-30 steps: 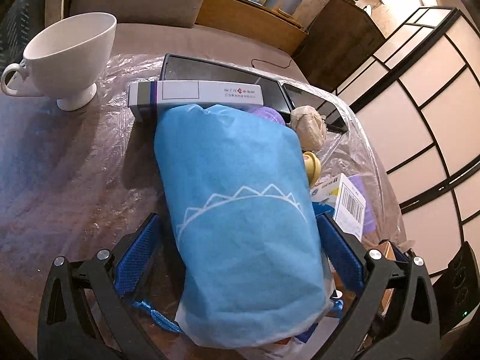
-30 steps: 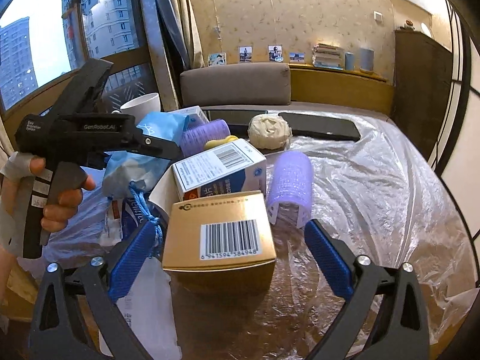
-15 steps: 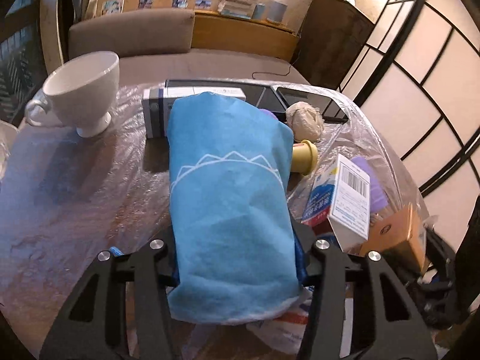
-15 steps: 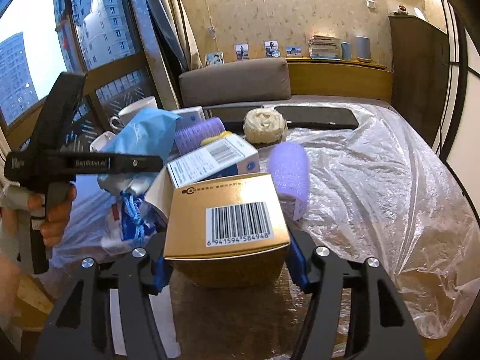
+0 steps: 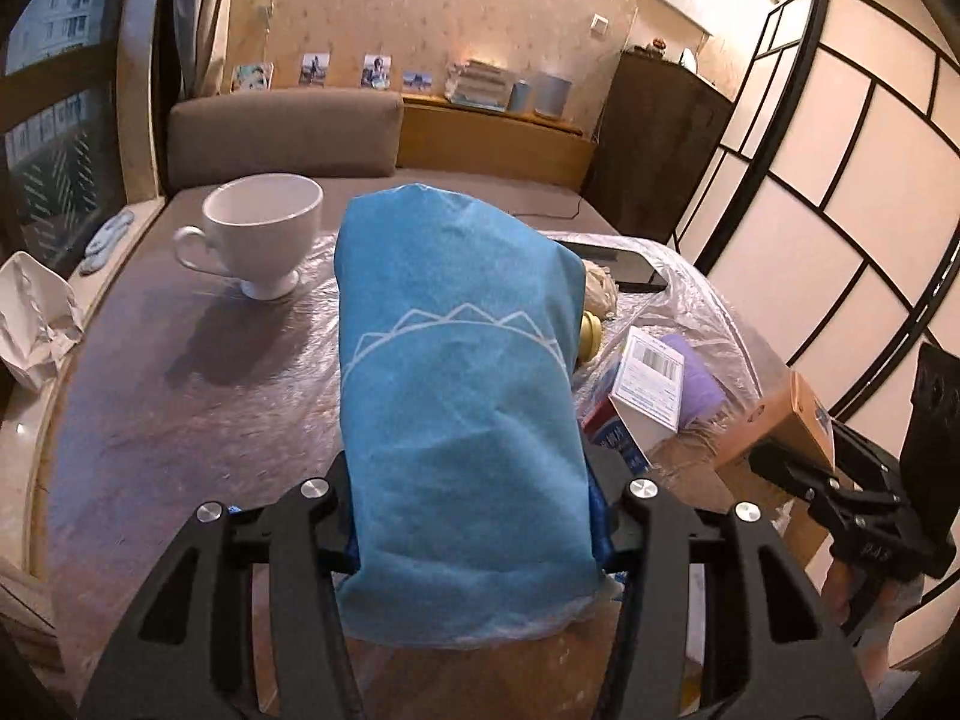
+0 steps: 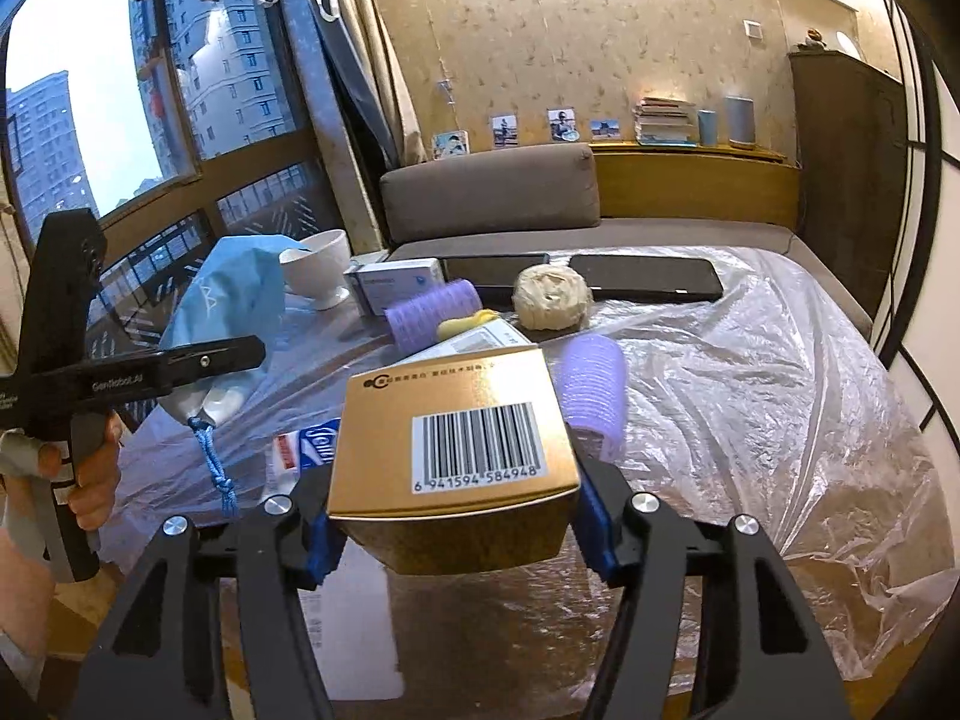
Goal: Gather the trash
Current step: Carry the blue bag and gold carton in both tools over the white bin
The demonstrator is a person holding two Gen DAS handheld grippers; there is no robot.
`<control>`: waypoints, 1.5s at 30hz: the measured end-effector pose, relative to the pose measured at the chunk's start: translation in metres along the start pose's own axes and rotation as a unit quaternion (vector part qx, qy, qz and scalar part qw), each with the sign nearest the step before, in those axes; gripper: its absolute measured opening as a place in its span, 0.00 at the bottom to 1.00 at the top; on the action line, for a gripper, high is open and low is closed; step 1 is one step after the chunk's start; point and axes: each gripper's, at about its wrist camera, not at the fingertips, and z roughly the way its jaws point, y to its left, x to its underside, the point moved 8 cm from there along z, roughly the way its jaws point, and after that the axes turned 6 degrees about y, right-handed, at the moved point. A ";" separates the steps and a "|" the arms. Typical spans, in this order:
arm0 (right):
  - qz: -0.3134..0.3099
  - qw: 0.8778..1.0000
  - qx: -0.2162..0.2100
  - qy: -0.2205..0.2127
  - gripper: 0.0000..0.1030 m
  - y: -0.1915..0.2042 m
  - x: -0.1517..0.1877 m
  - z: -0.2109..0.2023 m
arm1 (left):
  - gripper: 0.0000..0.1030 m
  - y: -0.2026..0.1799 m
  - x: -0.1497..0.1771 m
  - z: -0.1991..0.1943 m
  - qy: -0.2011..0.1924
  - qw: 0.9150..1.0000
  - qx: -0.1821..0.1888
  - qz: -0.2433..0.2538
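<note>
My left gripper (image 5: pixel 474 510) is shut on a blue drawstring bag (image 5: pixel 456 384) and holds it lifted above the table; the bag also shows in the right wrist view (image 6: pixel 234 306). My right gripper (image 6: pixel 453 528) is shut on a gold box (image 6: pixel 456 444) with a barcode, raised off the table; it also shows in the left wrist view (image 5: pixel 786 420). On the clear plastic sheet (image 6: pixel 750 372) lie a white and blue carton (image 5: pixel 648 390), two purple rollers (image 6: pixel 591 396), a yellow item (image 6: pixel 462 327) and a crumpled paper ball (image 6: pixel 552 297).
A white cup (image 5: pixel 261 231) stands on the brown table (image 5: pixel 156 396) at the far left. A white box (image 6: pixel 396 285) and two dark flat devices (image 6: pixel 645 279) lie at the back. Crumpled white paper (image 5: pixel 33 318) sits at the left edge. A sofa backrest (image 5: pixel 282 138) is behind.
Both grippers closed, the left on the blue bag and the right on the gold box. Both have lifted their loads up off the table.
</note>
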 end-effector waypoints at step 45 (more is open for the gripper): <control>-0.057 0.994 -0.070 0.068 0.58 0.077 0.132 -0.079 | 0.51 -0.062 0.170 -0.079 0.016 0.997 -0.005 0.078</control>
